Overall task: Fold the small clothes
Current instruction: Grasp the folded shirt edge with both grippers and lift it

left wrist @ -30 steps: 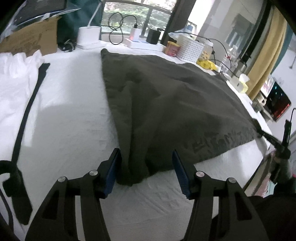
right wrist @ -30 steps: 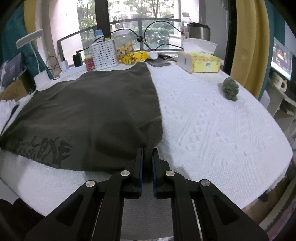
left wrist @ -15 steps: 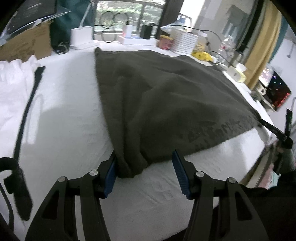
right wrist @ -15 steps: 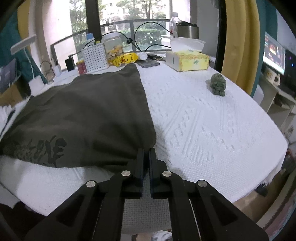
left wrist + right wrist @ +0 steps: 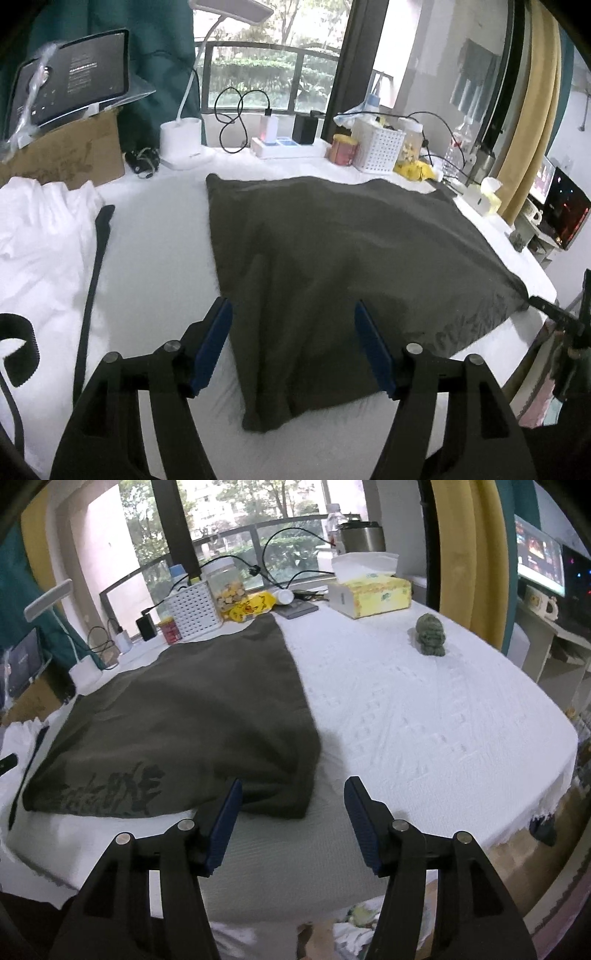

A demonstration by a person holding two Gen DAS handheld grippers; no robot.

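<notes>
A dark olive garment (image 5: 351, 240) with a dark print lies spread flat on the white table cover (image 5: 155, 240). My left gripper (image 5: 291, 306) hovers above the garment's near left corner. Its jaws are opening and the blue pads (image 5: 214, 339) stand clear of the cloth below. In the right wrist view the same garment (image 5: 184, 716) fills the left half. My right gripper (image 5: 293, 782) sits at the garment's near right corner. Its jaws are opening too; the corner lies just ahead between them, untouched by the pads.
White clothes (image 5: 37, 229) and a black strap (image 5: 92, 266) lie at the left. A cardboard box (image 5: 62, 151), lamp base (image 5: 181, 144), white basket (image 5: 194, 609), tissue box (image 5: 369, 594) and cables line the far edge. A green figurine (image 5: 430, 635) stands on the right. The table's rounded front edge (image 5: 535, 812) is close.
The right gripper's jaws, shut before, have sprung apart at the garment corner. The left gripper has risen off the cloth and spread wider, leaving the corner on the table.
</notes>
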